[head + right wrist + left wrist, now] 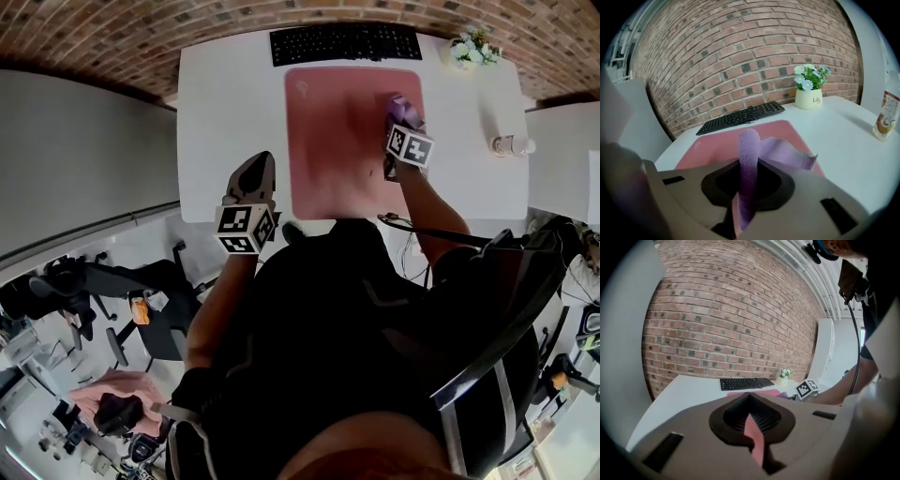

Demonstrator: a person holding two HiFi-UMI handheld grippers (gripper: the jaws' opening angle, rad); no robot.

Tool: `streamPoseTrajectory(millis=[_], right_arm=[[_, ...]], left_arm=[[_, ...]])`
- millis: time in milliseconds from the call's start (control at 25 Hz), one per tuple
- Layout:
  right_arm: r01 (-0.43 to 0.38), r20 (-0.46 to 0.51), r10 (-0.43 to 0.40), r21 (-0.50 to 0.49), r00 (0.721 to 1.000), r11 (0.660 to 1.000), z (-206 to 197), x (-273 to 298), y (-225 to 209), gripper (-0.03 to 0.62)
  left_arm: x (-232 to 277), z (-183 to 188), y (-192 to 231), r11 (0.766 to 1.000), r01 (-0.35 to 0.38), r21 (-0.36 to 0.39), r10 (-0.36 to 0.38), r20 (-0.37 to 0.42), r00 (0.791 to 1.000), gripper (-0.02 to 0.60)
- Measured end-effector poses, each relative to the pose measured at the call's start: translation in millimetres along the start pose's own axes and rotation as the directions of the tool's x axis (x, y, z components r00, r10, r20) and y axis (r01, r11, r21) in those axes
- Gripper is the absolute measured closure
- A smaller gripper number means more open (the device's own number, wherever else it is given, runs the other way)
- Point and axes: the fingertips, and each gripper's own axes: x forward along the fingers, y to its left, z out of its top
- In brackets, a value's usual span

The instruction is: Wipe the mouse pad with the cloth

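Note:
A pink mouse pad point(337, 141) lies in the middle of the white desk point(225, 122), just in front of the keyboard. My right gripper point(399, 120) is over the pad's right part, shut on a purple cloth point(403, 106). In the right gripper view the cloth point(749, 159) sticks up out of the jaws and one flap hangs right over the pad point(717, 145). My left gripper point(255, 176) hovers by the desk's front left edge, off the pad. Its jaws point(752, 437) are shut with nothing in them, pointing at the brick wall.
A black keyboard point(345, 42) lies along the desk's far edge. A small pot of flowers point(472, 49) stands at the far right and a bottle point(511, 145) near the right edge. Office chairs point(141, 309) stand on the floor to the left.

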Motion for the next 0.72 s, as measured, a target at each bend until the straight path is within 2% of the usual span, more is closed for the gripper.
streamPoseTrajectory(millis=[720], right_arm=[[-0.145, -0.09, 0.135, -0.114, 0.987, 0.983, -13, 29, 90, 0.54]], left_arm=[[-28, 3, 29, 0.996, -0.084, -0.038, 0.085, 0.037, 0.996, 0.578]])
